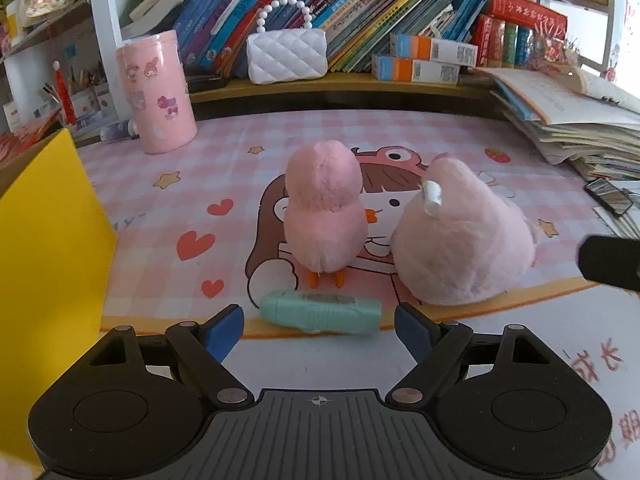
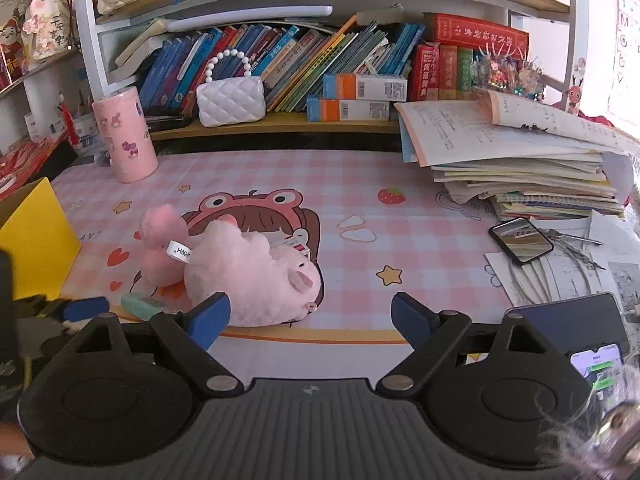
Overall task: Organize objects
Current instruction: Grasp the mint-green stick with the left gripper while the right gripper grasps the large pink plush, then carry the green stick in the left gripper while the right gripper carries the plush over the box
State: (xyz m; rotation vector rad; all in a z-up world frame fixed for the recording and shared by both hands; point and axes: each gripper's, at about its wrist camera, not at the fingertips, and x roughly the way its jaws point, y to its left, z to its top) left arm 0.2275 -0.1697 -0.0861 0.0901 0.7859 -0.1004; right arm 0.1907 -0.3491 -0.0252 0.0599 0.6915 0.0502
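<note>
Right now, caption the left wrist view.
Open left gripper faces a mint-green tube before two pink plush toys.

Tube before two plush toys

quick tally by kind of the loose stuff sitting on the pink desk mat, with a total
Plush toys: 2, a chick and a bigger pink one
Mint green tube: 1
Pink tumbler: 1
Yellow box: 1, at the mat's left edge
Total: 5
</note>
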